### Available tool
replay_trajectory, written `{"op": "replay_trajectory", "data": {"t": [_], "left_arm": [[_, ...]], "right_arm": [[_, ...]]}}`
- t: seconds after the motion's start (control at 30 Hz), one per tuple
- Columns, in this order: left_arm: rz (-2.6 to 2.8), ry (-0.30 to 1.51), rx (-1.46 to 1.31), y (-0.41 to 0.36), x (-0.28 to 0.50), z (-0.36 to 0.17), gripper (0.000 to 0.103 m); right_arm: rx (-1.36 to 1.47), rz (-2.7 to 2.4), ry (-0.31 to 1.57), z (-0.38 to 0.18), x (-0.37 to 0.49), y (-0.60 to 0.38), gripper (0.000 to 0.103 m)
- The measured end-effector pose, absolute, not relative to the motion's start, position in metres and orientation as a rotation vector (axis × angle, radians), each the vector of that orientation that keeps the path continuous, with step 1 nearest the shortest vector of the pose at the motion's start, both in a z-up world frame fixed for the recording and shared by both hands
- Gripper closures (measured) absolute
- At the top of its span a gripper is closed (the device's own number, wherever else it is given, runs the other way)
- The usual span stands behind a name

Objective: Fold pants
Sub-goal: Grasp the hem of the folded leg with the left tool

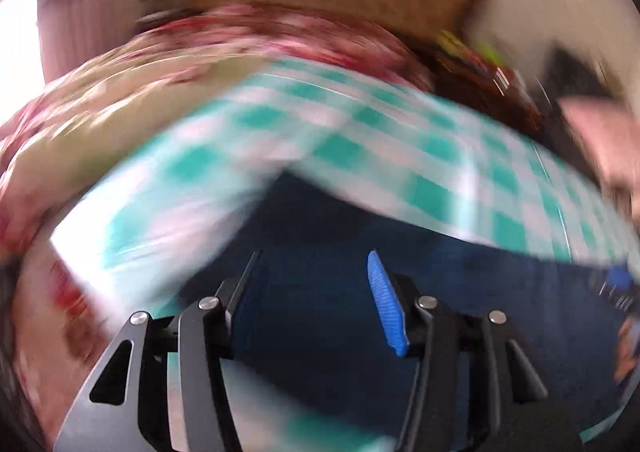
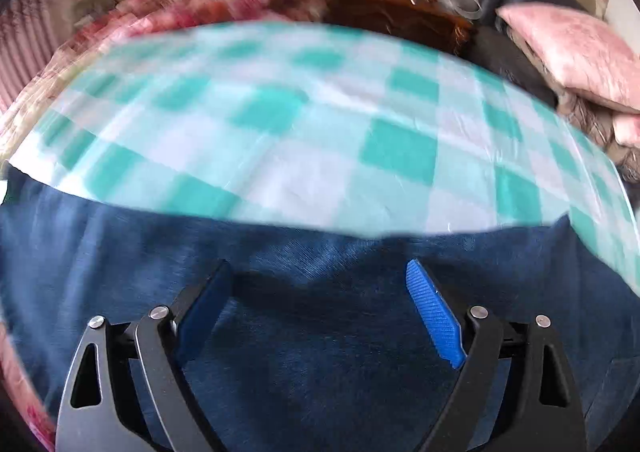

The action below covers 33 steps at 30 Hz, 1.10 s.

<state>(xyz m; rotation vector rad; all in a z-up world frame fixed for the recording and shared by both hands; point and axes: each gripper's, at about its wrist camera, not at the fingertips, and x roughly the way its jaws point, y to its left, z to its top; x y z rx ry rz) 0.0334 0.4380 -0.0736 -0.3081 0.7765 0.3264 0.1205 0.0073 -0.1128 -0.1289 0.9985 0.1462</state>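
Pants (image 2: 320, 332), dark blue, lie flat on checked cloth (image 2: 320, 131), filling 6 o'clock in both views. Left gripper (image 1: 316, 300) and right gripper (image 2: 324, 308) hover wide open, holding nothing. Likely reaching between folds; next needs an edge pinched.

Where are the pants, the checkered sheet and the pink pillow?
pants (image 2: 320, 352), right wrist view, dark blue cloth between the open fingers.
checkered sheet (image 2: 320, 155), right wrist view, bare middle of the teal-and-white cloth.
pink pillow (image 2: 568, 51), right wrist view, its top face.
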Motion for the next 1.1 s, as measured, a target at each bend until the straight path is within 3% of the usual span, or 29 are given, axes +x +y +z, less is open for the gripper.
{"op": "replay_trajectory", "data": {"t": [0.1, 0.27, 0.3, 0.33, 0.4, 0.57, 0.7, 1.1], "left_arm": [[0.351, 0.751, -0.409, 0.477, -0.008, -0.077, 0.051], [0.311, 0.805, -0.393, 0.481, -0.006, -0.099, 0.052], [0.306, 0.811, -0.380, 0.479, -0.001, -0.099, 0.052], [0.304, 0.824, -0.352, 0.473, 0.001, -0.103, 0.053], [0.317, 0.841, -0.285, 0.462, 0.007, -0.108, 0.055], [0.302, 0.856, -0.247, 0.455, 0.013, -0.111, 0.080], [0.254, 0.849, -0.336, 0.465, 0.011, -0.109, 0.084], [0.216, 0.788, -0.458, 0.473, -0.001, -0.093, 0.085]], "right_arm": [[-0.128, 0.139, 0.959, -0.115, 0.113, 0.002, 0.012], [-0.130, 0.120, 0.958, -0.114, 0.114, 0.004, 0.012], [-0.128, 0.110, 0.957, -0.113, 0.112, 0.005, 0.013], [-0.114, 0.106, 0.949, -0.108, 0.106, 0.006, 0.022], [-0.075, 0.158, 0.913, -0.096, 0.092, 0.013, 0.023], [-0.073, 0.236, 0.911, -0.088, 0.069, 0.045, 0.025], [-0.206, 0.216, 0.915, -0.101, 0.065, 0.073, 0.033], [-0.181, 0.164, 0.927, -0.115, 0.067, 0.065, 0.021]]}}
